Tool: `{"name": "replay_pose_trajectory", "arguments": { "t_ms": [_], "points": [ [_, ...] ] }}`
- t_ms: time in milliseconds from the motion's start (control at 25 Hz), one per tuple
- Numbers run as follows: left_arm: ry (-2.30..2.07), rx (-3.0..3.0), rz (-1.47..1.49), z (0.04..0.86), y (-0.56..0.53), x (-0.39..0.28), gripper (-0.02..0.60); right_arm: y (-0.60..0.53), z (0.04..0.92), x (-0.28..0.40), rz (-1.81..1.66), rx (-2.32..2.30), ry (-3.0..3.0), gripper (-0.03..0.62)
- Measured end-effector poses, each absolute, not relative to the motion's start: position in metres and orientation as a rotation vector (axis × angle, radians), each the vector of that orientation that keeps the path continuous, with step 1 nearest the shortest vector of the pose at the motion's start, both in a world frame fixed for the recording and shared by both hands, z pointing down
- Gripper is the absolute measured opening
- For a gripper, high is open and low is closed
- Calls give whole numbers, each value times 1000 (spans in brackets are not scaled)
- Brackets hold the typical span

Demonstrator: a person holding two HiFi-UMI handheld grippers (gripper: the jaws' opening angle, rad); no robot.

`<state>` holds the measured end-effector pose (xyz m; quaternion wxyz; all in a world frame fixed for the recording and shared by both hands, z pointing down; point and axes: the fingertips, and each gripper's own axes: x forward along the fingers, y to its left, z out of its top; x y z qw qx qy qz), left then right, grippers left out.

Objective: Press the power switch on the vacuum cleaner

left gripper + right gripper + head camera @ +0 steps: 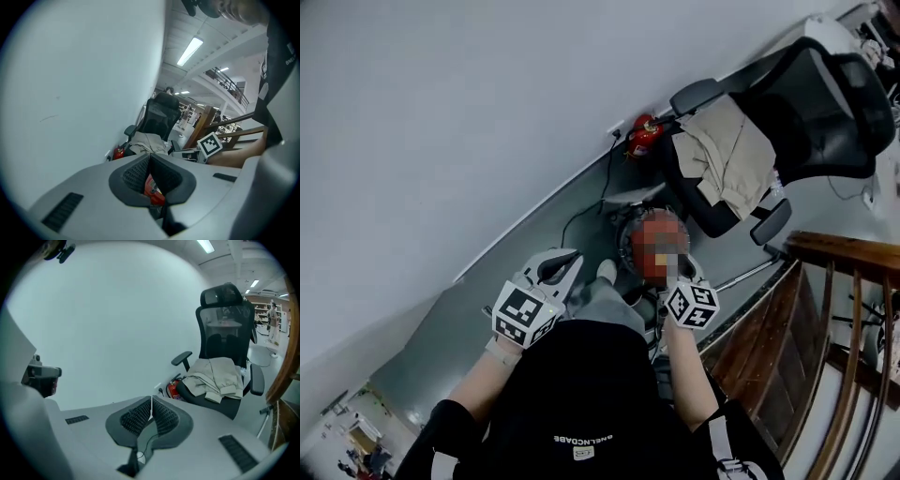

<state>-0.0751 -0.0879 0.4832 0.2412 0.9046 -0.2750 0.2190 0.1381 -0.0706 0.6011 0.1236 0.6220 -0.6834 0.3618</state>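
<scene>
A white wall (441,141) meets the grey floor (487,300), and a wooden stair railing (825,309) runs along the other side. One black office chair (825,103) stands by the wall with a beige garment (727,155) heaped on its seat. One red fire extinguisher (643,136) sits just beside it.

The single vacuum cleaner (630,248) is on the floor right in front of the person's feet, between the two grippers. From above it reads as a dark round body with red on it. I can't pick out a long axis, a facing or the switch. A black cable (581,211) trails from it towards the wall.

The left gripper (567,258) hovers beside the vacuum cleaner, jaw tips pressed together on nothing; red casing (151,186) shows behind them. The right gripper (686,272) is also closed to a hairline slit and empty, pointing towards the chair.
</scene>
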Motion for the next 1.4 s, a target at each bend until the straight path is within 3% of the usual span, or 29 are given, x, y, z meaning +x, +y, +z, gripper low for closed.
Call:
{"name": "replay_pose_trajectory", "arguments": {
  "t_ms": [640, 1400],
  "points": [
    [-615, 2710, 417, 379, -114, -77, 15, -63, 383, 49, 620, 1863, -2325, 29],
    [-535, 2782, 376, 353, -109, -78, 15, -68, 334, 5, 418, 1802, -2490, 29]
  ]
}}
